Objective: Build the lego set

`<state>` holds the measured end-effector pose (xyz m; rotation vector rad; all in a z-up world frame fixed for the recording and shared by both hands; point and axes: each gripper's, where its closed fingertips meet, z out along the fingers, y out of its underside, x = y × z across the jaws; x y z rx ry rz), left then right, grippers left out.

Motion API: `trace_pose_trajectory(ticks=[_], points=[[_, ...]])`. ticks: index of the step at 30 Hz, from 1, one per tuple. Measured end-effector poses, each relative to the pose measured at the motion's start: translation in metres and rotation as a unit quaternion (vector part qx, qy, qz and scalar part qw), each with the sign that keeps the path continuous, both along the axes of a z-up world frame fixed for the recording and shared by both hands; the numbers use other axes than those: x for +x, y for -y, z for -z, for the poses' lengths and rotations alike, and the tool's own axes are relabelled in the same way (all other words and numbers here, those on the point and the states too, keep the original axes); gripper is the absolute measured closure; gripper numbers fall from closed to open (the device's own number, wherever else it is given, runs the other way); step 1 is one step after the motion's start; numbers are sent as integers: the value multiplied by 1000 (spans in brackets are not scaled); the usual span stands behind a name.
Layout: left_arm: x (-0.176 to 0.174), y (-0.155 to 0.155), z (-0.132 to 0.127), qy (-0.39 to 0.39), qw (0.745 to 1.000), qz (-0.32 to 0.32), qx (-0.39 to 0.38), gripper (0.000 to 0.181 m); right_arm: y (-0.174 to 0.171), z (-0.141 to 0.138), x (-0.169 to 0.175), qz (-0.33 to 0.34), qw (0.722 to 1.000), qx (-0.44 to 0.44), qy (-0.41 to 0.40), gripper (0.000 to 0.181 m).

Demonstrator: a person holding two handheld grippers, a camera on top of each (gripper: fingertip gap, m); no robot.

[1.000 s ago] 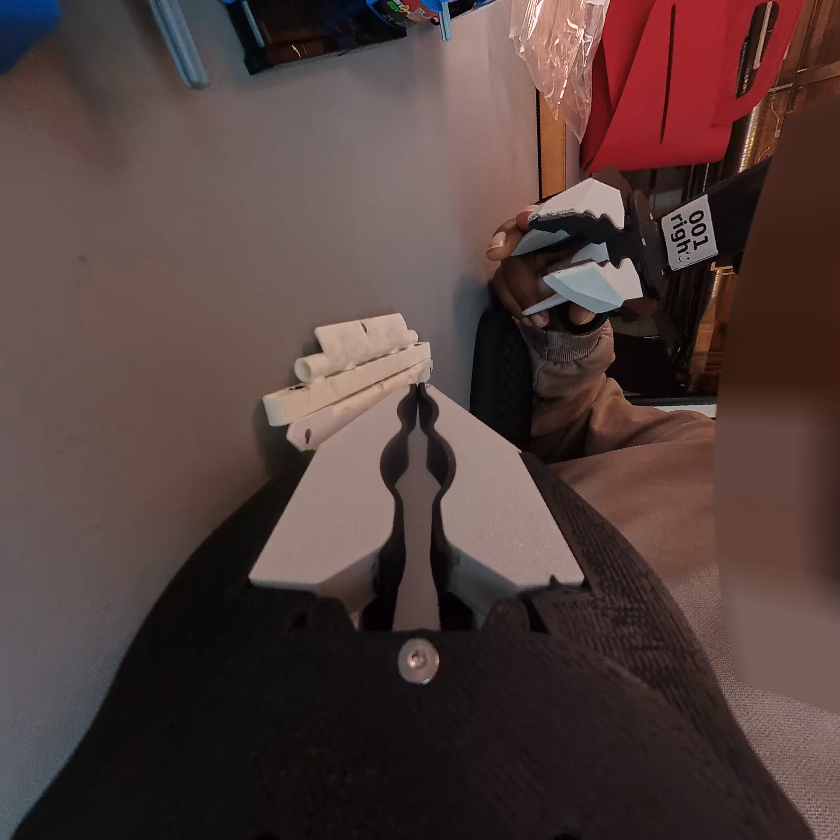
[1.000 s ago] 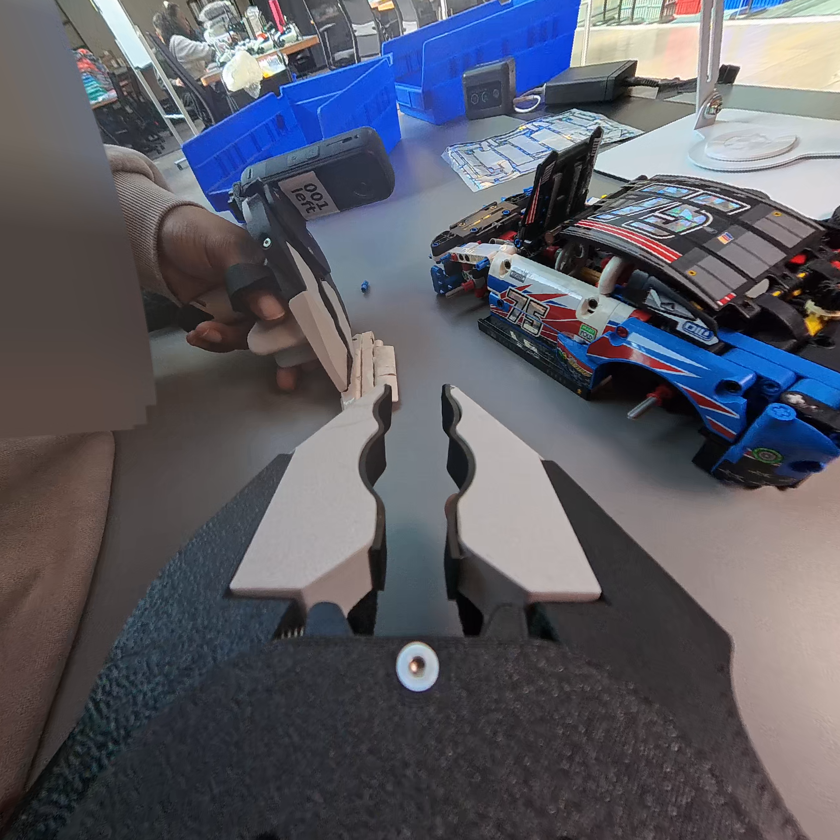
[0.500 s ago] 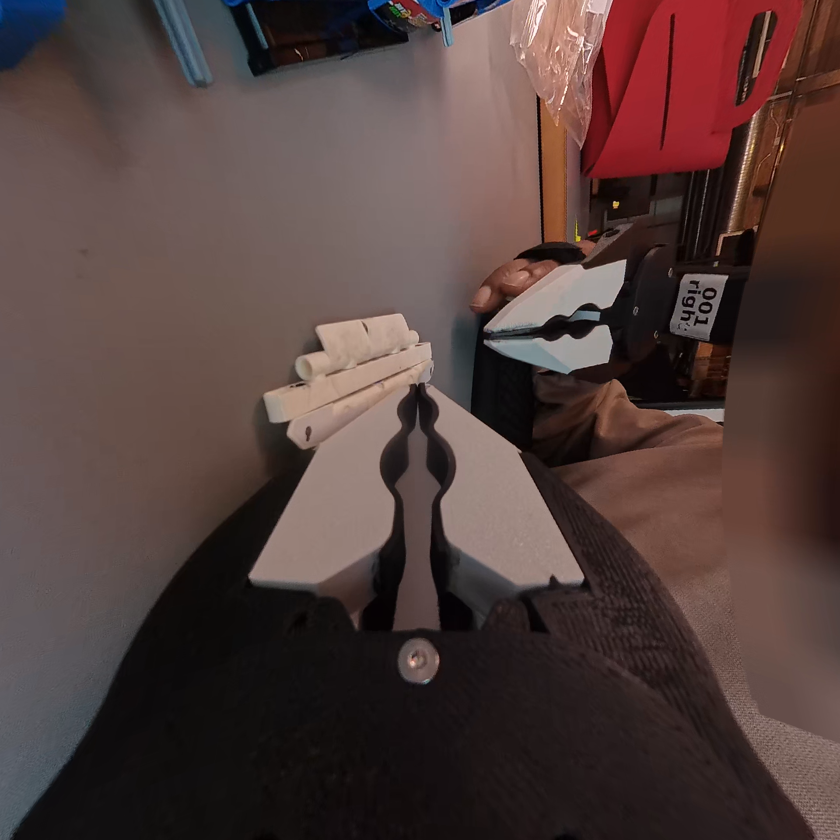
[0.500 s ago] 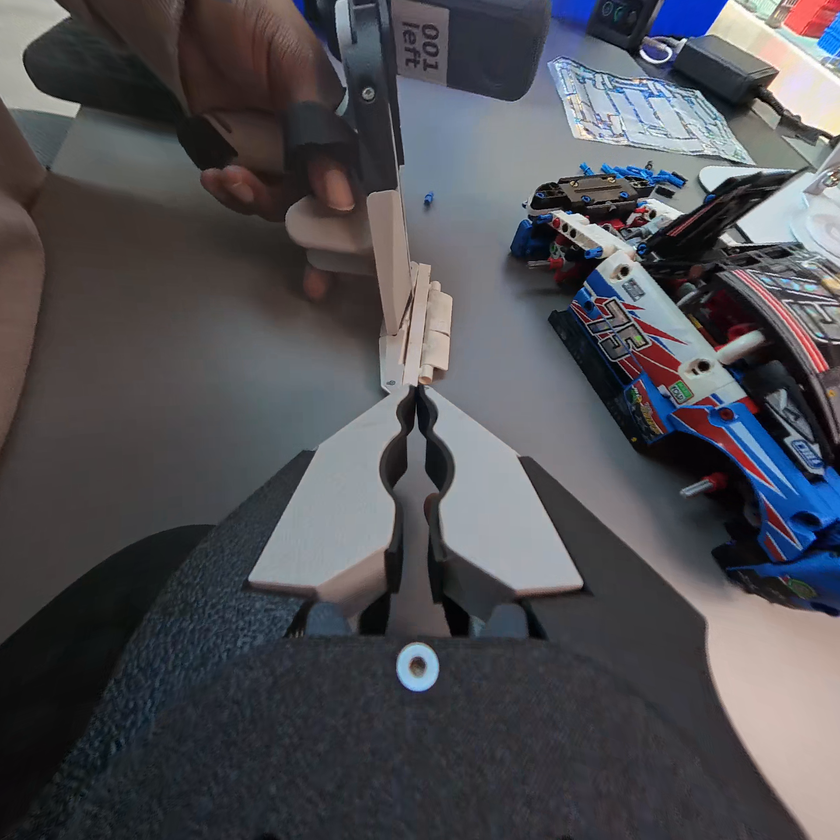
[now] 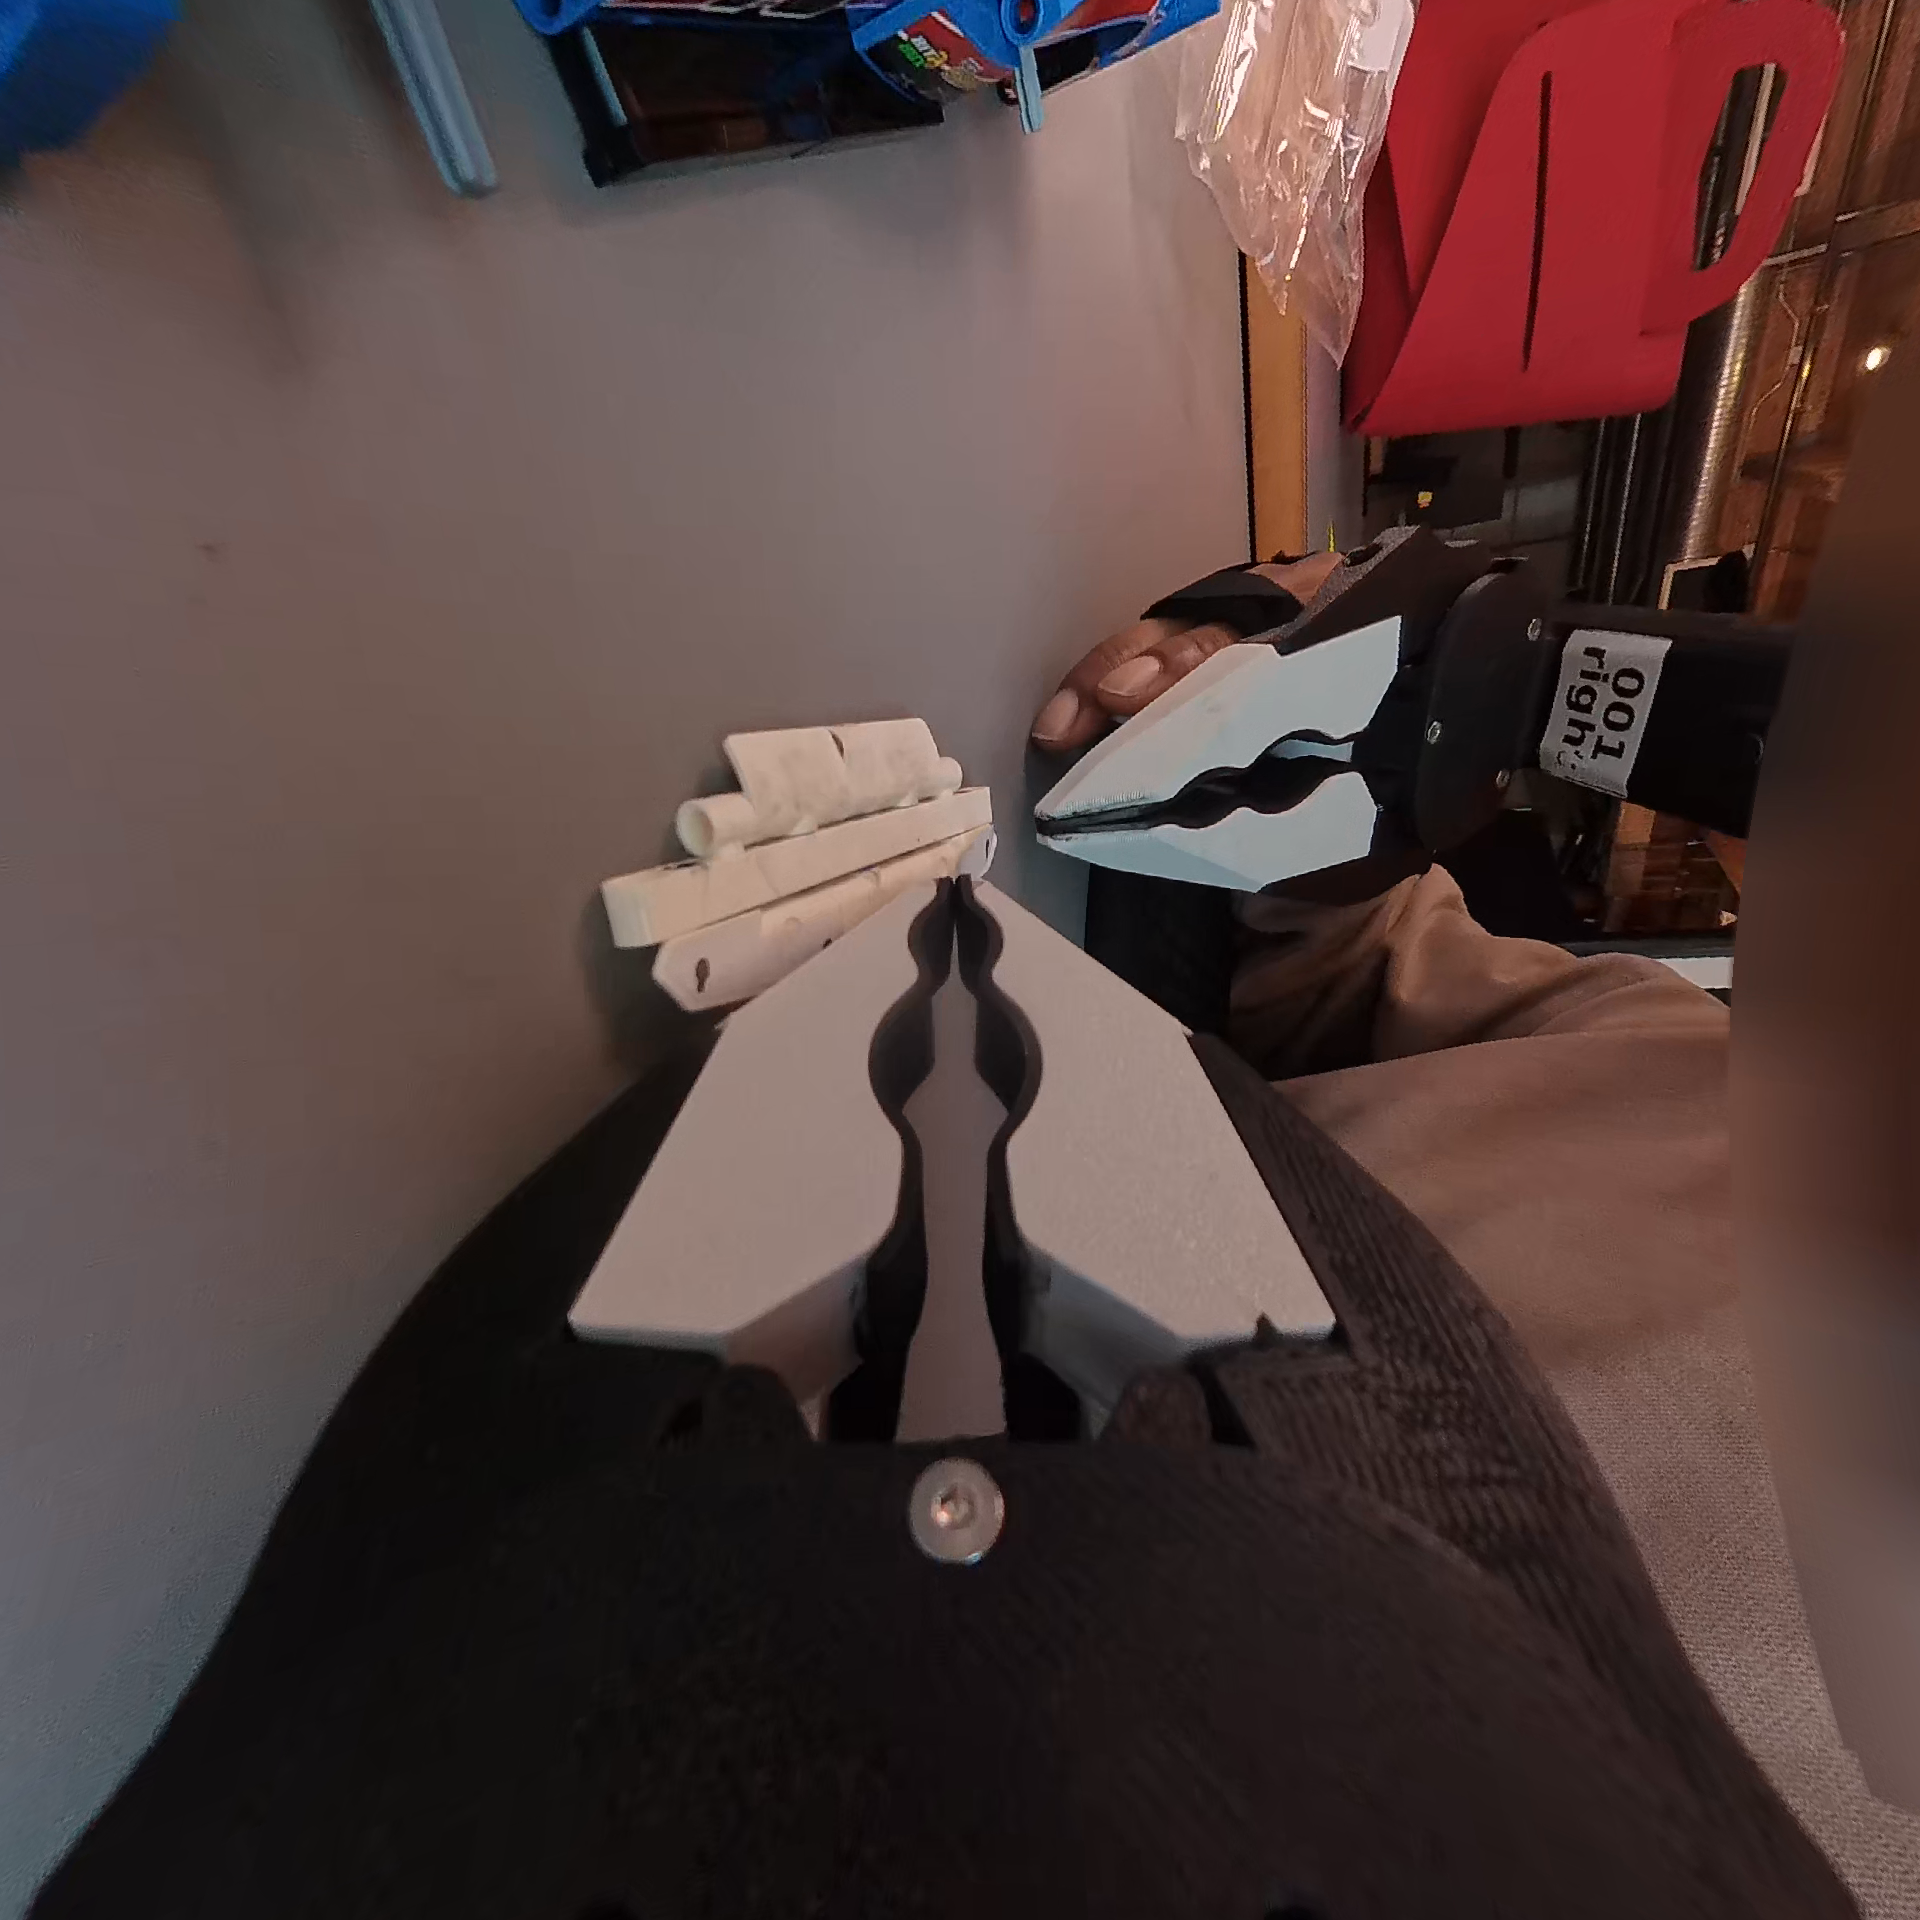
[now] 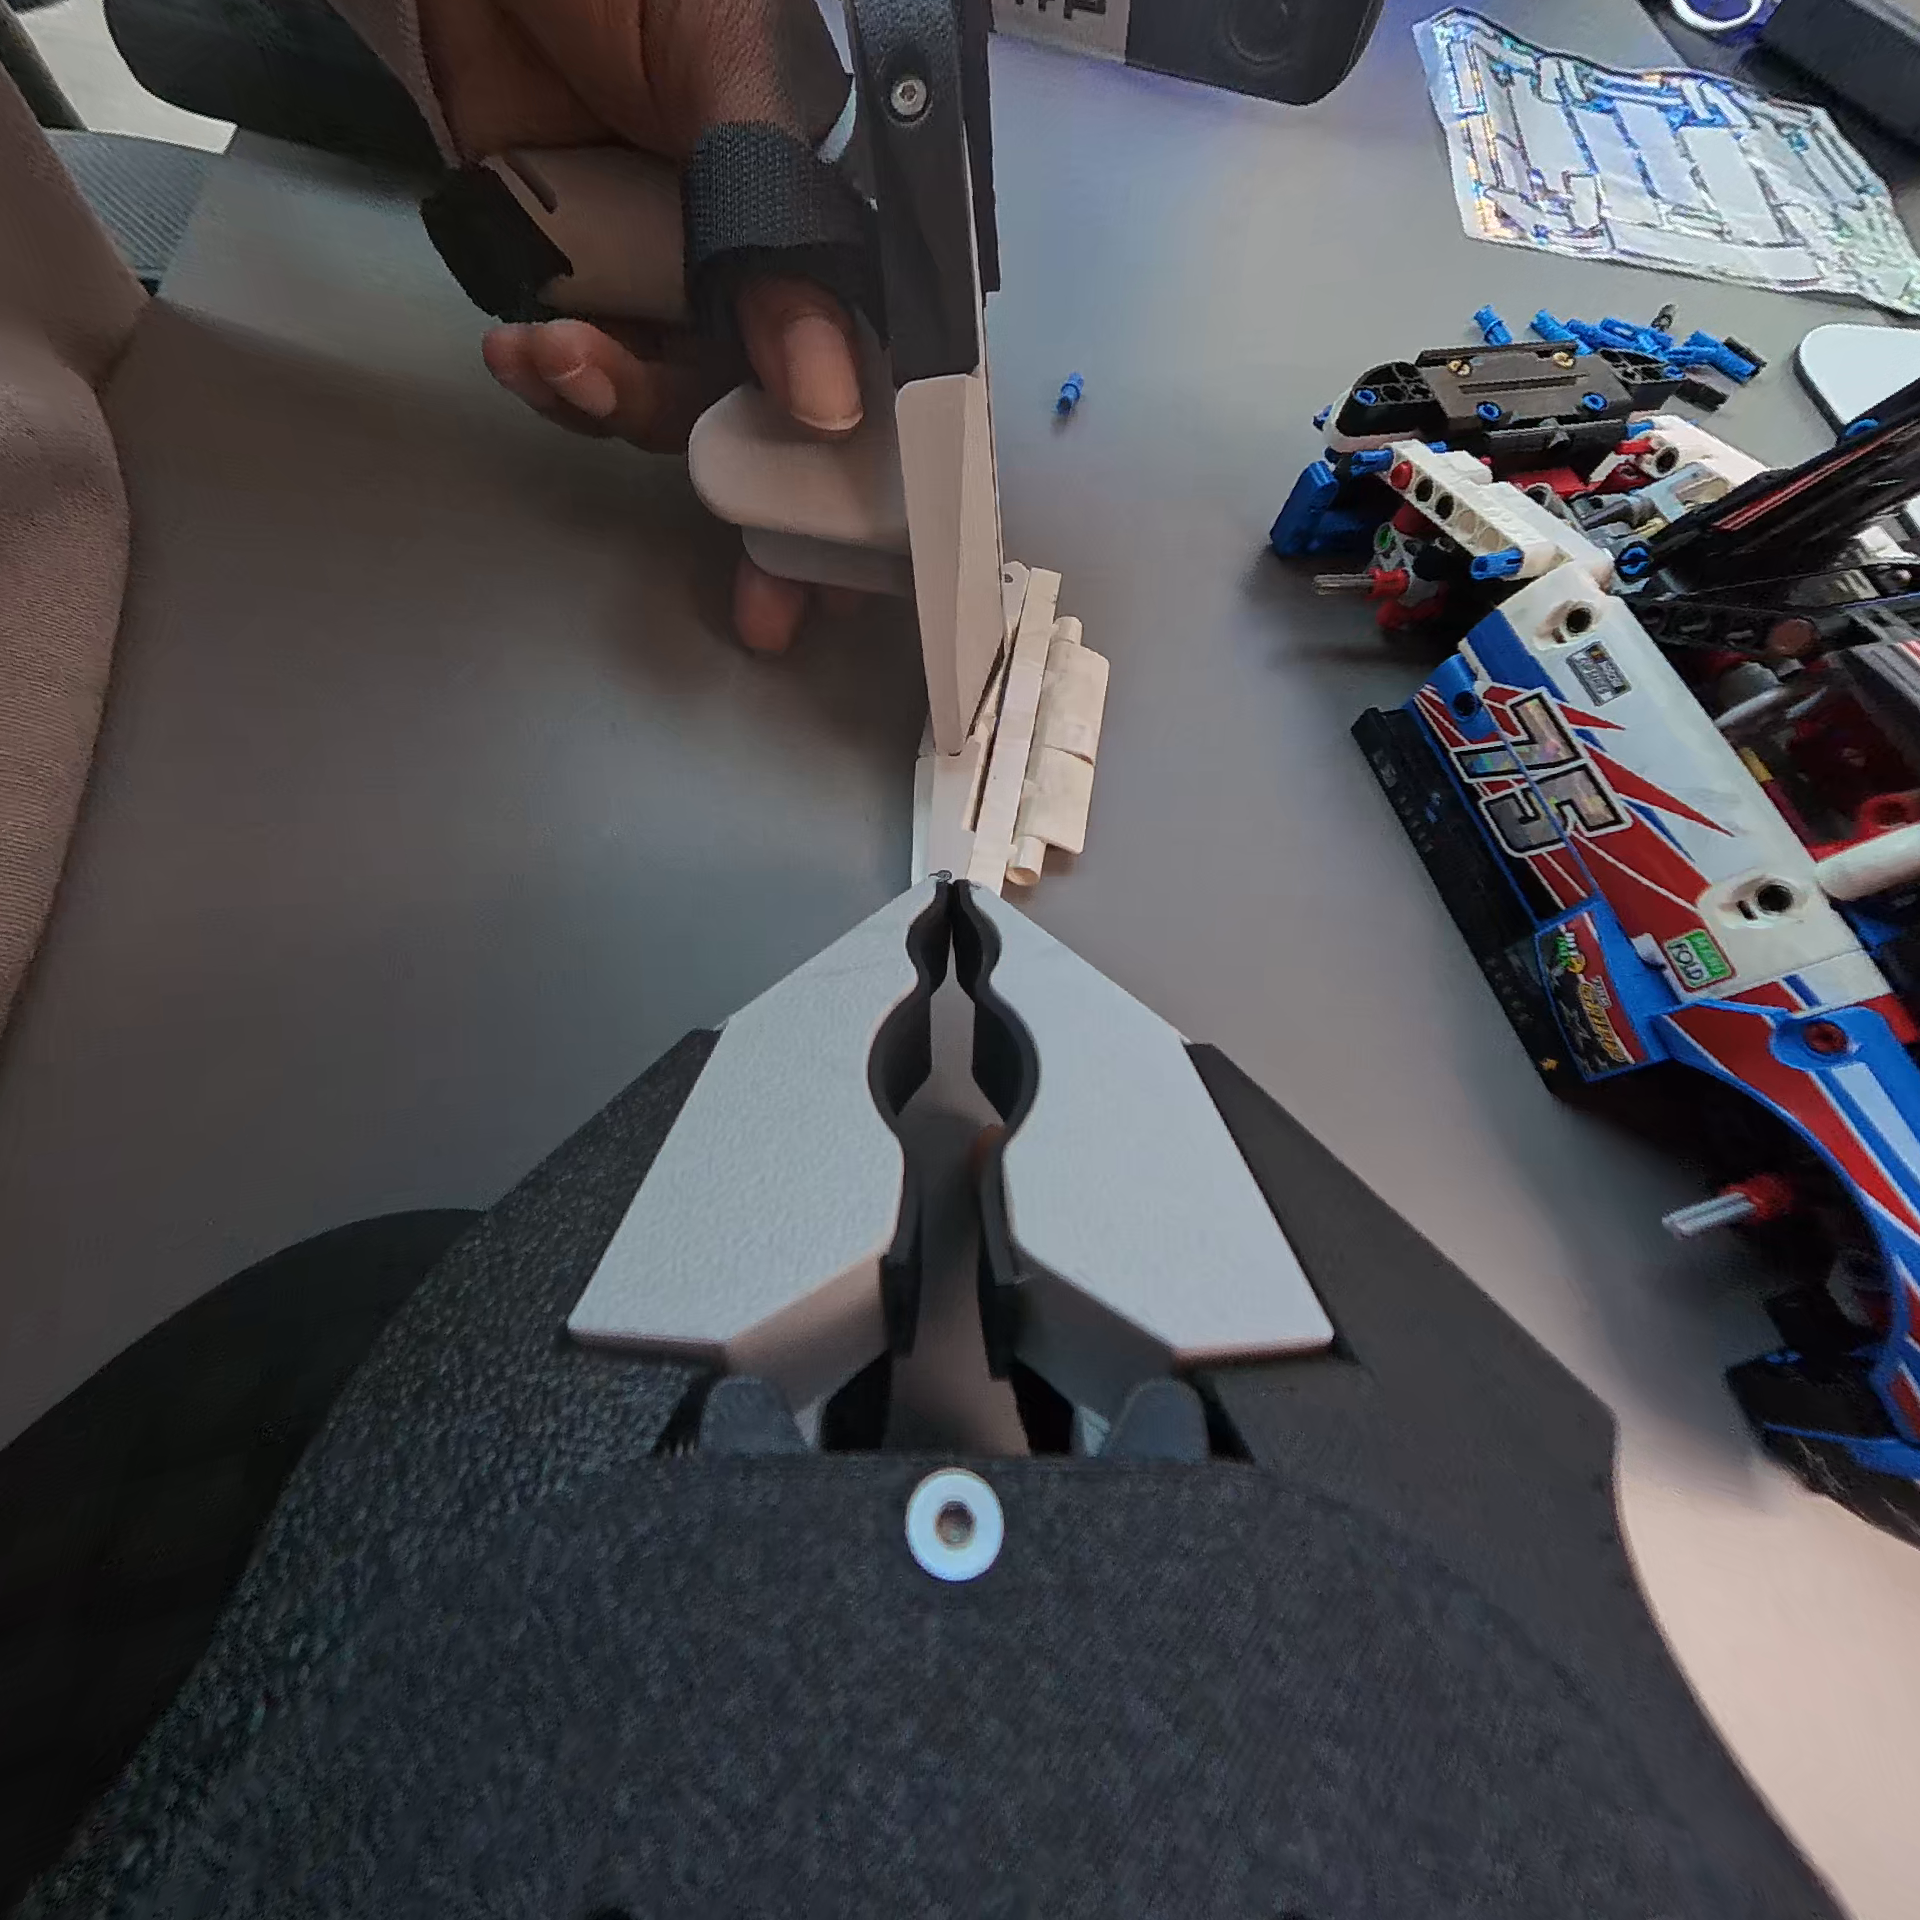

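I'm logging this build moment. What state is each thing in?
Left gripper: shut on the white assembly.
Right gripper: shut, tips at the assembly's near end.
White assembly: on edge on the table.
Car: partly built, axles bare.
Blue pin: loose on the table.

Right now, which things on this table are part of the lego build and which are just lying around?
Part of the build:
white lego piece, pinched by the left gripper
right gripper, shut, tips at that piece
lego car
blue pins
instruction sheet

Just lying about:
plastic bag
red chair
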<state>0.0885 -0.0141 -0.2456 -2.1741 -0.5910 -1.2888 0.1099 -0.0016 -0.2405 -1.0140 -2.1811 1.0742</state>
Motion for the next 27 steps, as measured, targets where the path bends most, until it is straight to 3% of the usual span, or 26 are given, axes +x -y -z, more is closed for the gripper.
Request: trace_pose_trajectory(ticks=[14, 27], points=[[3, 2, 1, -7, 1000, 12, -3, 181, 1, 1, 2, -5, 1000, 8, -1, 181], [8, 0, -14, -29, 998, 42, 49, 181, 0, 2, 0, 2, 1000, 16, 1, 181]])
